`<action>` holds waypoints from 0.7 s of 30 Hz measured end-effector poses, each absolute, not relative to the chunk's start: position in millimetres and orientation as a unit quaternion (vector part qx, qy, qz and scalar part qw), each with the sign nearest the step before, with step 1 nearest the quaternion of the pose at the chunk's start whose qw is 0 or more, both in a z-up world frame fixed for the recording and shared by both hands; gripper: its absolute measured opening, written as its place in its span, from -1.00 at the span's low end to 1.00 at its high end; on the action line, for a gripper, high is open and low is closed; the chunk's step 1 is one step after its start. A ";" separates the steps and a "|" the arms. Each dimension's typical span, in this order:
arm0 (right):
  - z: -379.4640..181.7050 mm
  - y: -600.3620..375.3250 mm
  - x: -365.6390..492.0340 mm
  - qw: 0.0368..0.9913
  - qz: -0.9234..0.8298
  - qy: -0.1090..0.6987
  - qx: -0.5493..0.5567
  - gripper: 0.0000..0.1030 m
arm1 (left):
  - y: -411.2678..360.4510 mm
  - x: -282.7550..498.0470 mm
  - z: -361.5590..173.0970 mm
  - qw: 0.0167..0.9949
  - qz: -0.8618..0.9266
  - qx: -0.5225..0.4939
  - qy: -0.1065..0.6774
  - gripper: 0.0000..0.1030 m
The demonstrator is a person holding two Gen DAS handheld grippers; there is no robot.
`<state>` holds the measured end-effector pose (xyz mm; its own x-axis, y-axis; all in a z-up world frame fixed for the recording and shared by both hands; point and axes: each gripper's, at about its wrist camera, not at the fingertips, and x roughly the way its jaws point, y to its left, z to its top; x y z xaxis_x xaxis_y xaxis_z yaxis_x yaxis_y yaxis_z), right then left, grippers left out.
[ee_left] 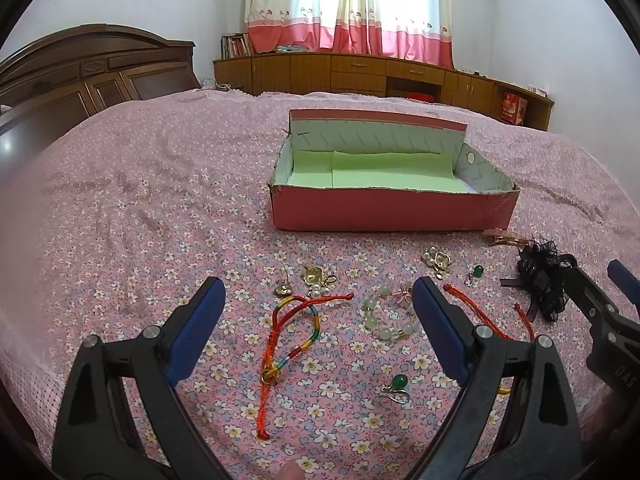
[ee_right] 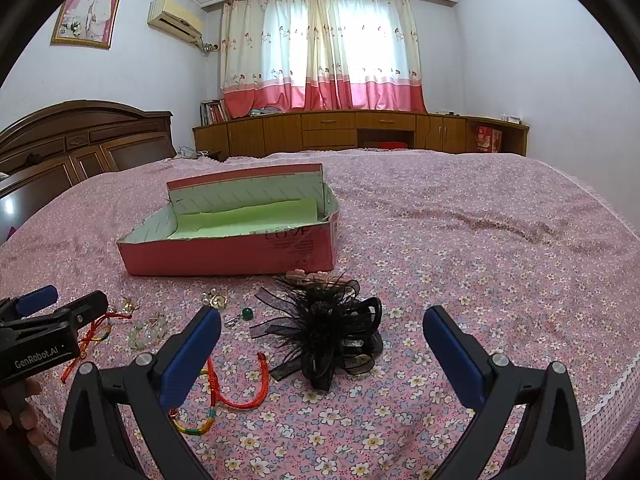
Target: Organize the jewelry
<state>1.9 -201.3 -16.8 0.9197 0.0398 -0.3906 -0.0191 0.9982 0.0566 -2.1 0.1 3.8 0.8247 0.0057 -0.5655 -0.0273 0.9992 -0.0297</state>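
Basically a bed with a pink floral bedspread [ee_left: 140, 208], and on it a red cardboard box [ee_left: 392, 210] with green lining, open top, nothing visible inside. Jewelry is scattered on the spread in front of the box, none in it. Left gripper [ee_left: 318, 304] hovers over the pile, jaws wide apart, holding nothing; right gripper [ee_right: 322, 326] likewise spread open and empty, over the black hair accessory [ee_right: 332, 336]. That black mesh-and-feather piece lies right of the rest, near the box's front right corner, with a pinkish clip [ee_left: 502, 237] just behind it. Between the left fingers: a red multicolour cord bracelet [ee_left: 288, 332] and a pale green bead bracelet [ee_left: 384, 320]. A second red cord bracelet [ee_right: 240, 392] lies by the hair piece. Small stuff: gold flower earrings [ee_left: 316, 276], a pearl-and-gold brooch [ee_left: 438, 262], two green stone pendants [ee_left: 398, 384] and [ee_left: 477, 272].
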 end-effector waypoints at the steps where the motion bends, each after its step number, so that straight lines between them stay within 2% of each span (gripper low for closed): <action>1: -16.7 -201.3 1.9 0.979 0.015 0.200 0.026 1.00 | 0.4 -2.4 4.2 0.955 0.009 -0.018 0.296 0.71; 21: -16.4 -202.2 1.5 0.980 0.014 0.199 0.025 1.00 | 0.4 -3.1 4.7 0.955 0.008 -0.018 0.294 0.71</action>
<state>1.5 -202.2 -16.4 0.9201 0.0377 -0.3898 -0.0179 0.9984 0.0543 -3.1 0.4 4.7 0.8265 0.0055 -0.5630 -0.0267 0.9992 -0.0295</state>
